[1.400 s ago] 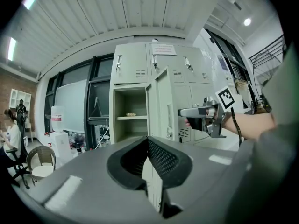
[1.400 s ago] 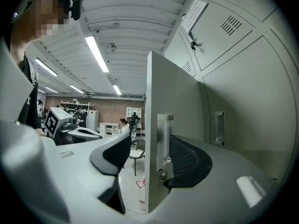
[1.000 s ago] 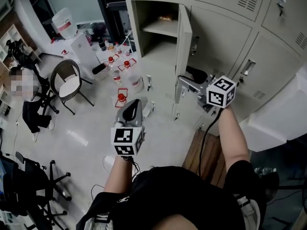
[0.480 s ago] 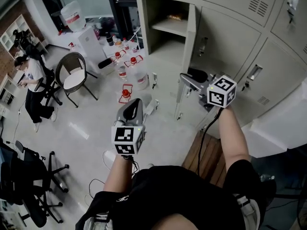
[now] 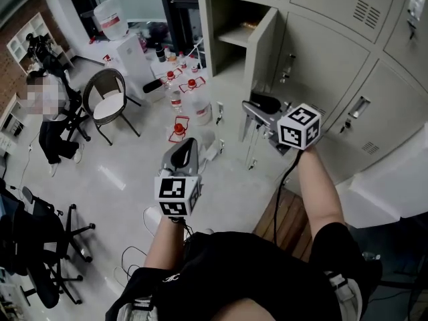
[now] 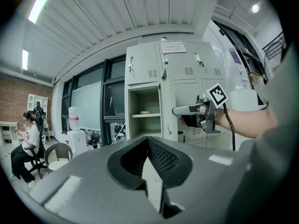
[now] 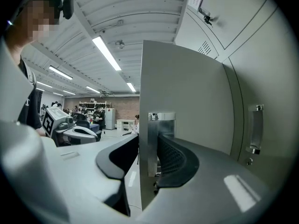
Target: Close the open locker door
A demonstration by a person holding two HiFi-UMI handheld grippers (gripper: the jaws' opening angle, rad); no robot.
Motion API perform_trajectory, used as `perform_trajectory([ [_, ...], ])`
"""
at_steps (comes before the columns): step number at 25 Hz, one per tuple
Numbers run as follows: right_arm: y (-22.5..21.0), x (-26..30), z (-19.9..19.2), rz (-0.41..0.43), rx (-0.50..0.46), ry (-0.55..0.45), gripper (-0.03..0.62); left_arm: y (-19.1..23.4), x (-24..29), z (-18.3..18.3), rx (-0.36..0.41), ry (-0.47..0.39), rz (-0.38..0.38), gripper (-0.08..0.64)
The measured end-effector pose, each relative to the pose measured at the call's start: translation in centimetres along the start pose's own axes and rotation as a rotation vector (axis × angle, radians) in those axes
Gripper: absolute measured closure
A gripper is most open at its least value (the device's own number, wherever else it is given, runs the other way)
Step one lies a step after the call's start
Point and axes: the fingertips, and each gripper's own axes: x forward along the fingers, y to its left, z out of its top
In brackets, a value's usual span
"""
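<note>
The grey locker door [image 5: 263, 45] stands open in front of its compartment [image 5: 234, 29], which has a shelf inside. My right gripper [image 5: 247, 110] reaches the door's free edge low down. In the right gripper view, my right gripper [image 7: 148, 158] has that edge of the door [image 7: 187, 92] and its metal latch plate between the jaws. The jaws are closing, and the pads lie against both faces. My left gripper [image 5: 183, 151] hangs lower left over the floor, away from the lockers. Its jaws [image 6: 150, 164] are shut and hold nothing.
More shut locker doors [image 5: 348, 105] fill the right. Several water bottles [image 5: 182, 102], a chair [image 5: 107, 105] and a white dispenser [image 5: 130, 55] stand on the floor at left. A person [image 5: 50, 122] sits far left. A wooden pallet [image 5: 289, 212] lies below my right arm.
My right gripper has shifted a little left and its jaws have come in on the door's edge. The door's free edge sits further left. My left gripper has stayed still.
</note>
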Motion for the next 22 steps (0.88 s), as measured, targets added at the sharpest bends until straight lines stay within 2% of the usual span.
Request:
perform_trajectory([
  [10, 0.0, 3.9, 0.5, 0.003, -0.012, 0.011, 0.465, 1.1, 0.5, -1.3, -0.027, 0.013, 0.043, 0.558],
  [17, -0.4, 7.4, 0.9, 0.012, -0.041, 0.041, 0.462, 3.9, 3.3, -1.5, -0.031, -0.001, 0.029, 0.559],
  [22, -1.3, 10.8, 1.3, -0.015, -0.053, 0.054, 0.463, 7.2, 6.0, -1.0, -0.033, -0.019, 0.014, 0.559],
])
